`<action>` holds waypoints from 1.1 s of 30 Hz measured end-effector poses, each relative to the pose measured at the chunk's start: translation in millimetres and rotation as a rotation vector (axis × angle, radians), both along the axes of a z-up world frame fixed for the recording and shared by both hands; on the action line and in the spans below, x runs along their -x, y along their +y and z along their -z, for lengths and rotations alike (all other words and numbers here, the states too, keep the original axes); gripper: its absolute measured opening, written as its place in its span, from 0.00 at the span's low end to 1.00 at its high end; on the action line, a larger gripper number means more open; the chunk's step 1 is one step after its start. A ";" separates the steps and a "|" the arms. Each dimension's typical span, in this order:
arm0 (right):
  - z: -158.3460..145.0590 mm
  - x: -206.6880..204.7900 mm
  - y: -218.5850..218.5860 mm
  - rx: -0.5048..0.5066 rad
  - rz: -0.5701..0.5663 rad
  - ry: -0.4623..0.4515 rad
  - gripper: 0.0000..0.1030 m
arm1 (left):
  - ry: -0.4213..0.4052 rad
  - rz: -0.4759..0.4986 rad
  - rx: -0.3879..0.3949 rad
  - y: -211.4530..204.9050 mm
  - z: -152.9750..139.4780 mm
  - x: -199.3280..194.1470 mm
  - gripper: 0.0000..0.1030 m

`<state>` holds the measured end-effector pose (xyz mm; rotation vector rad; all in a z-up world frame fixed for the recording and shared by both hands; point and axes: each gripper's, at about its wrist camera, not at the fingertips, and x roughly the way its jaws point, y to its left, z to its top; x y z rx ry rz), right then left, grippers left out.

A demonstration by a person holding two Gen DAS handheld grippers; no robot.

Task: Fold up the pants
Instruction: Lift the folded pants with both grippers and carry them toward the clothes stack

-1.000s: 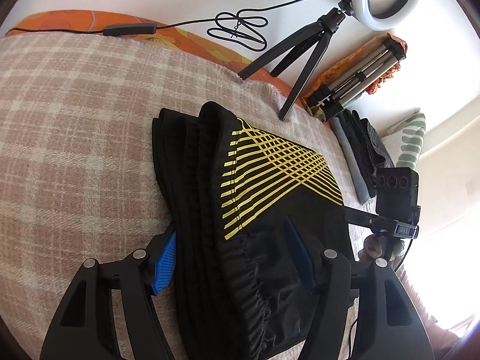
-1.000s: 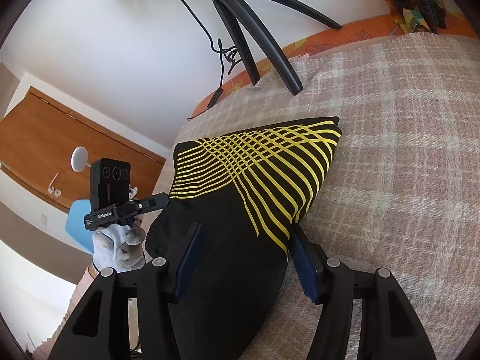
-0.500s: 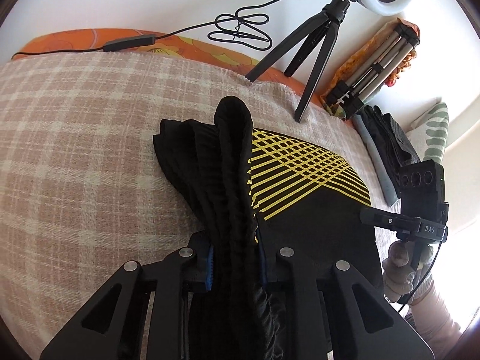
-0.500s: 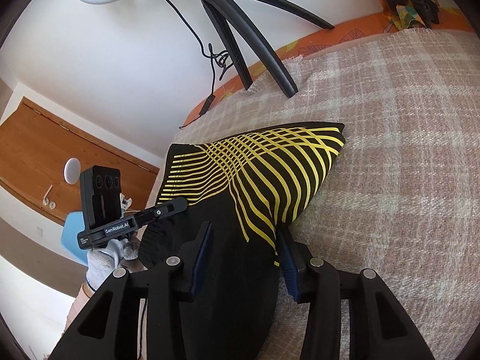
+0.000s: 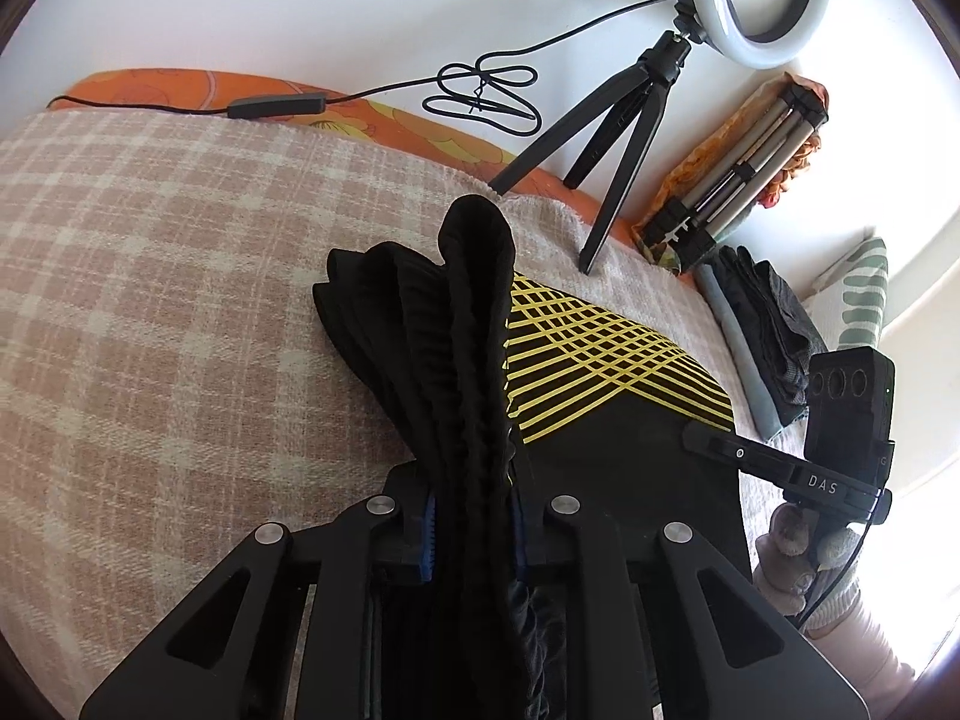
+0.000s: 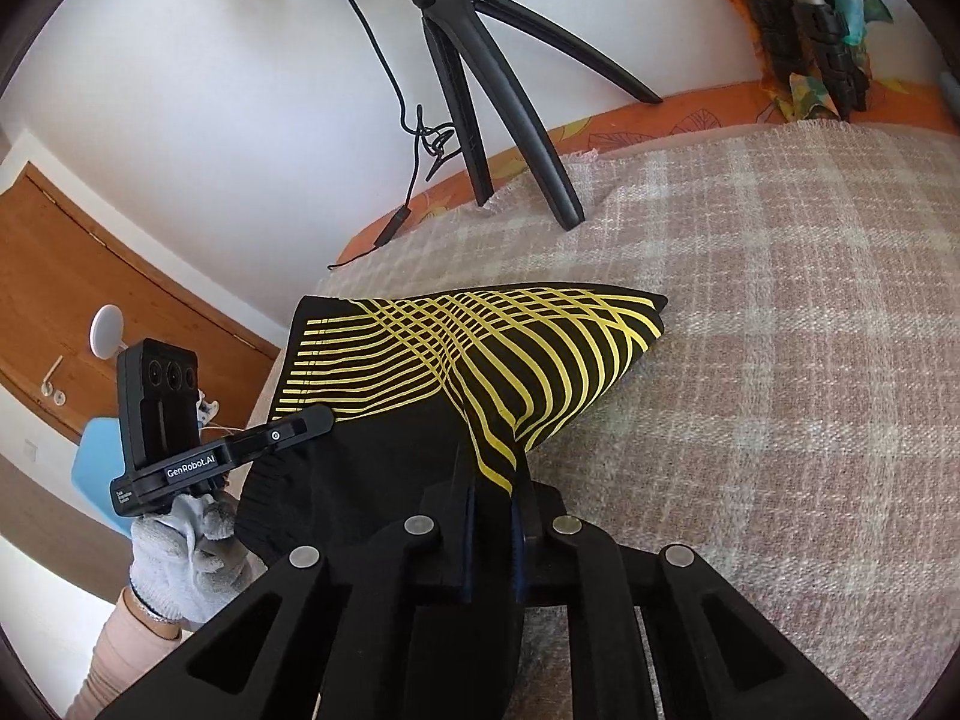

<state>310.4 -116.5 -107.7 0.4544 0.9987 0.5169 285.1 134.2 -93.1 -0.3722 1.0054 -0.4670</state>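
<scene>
My left gripper [image 5: 471, 531] is clamped on the bunched ribbed waistband of the black pants [image 5: 600, 420]. My right gripper [image 6: 491, 531] has just closed and pinches their yellow-striped fabric edge. The pants lie partly folded on the checked blanket [image 5: 180, 312]. Beyond them, a ring light tripod [image 6: 480, 72] stands at the blanket's far edge near the wall.
</scene>
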 end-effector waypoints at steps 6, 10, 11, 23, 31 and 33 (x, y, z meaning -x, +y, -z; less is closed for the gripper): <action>-19.9 4.9 17.2 0.085 -0.018 -0.078 0.04 | -0.029 -0.012 -0.002 1.2 -5.3 5.9 0.15; -33.3 6.2 23.9 0.097 -0.019 -0.113 0.02 | -0.063 -0.013 -0.004 0.0 -19.9 14.1 0.15; -36.0 7.3 23.6 0.100 -0.018 -0.119 0.02 | -0.071 -0.014 -0.005 -0.3 -23.5 16.4 0.15; -68.2 39.2 14.6 0.131 -0.018 -0.203 0.02 | -0.182 -0.016 -0.053 -18.6 -72.3 52.9 0.14; -95.5 67.3 -9.3 0.145 -0.001 -0.257 0.02 | -0.254 0.005 -0.079 -36.2 -103.2 77.0 0.14; -104.2 74.5 -16.1 0.156 0.003 -0.277 0.02 | -0.268 0.011 -0.080 -42.2 -109.5 82.0 0.14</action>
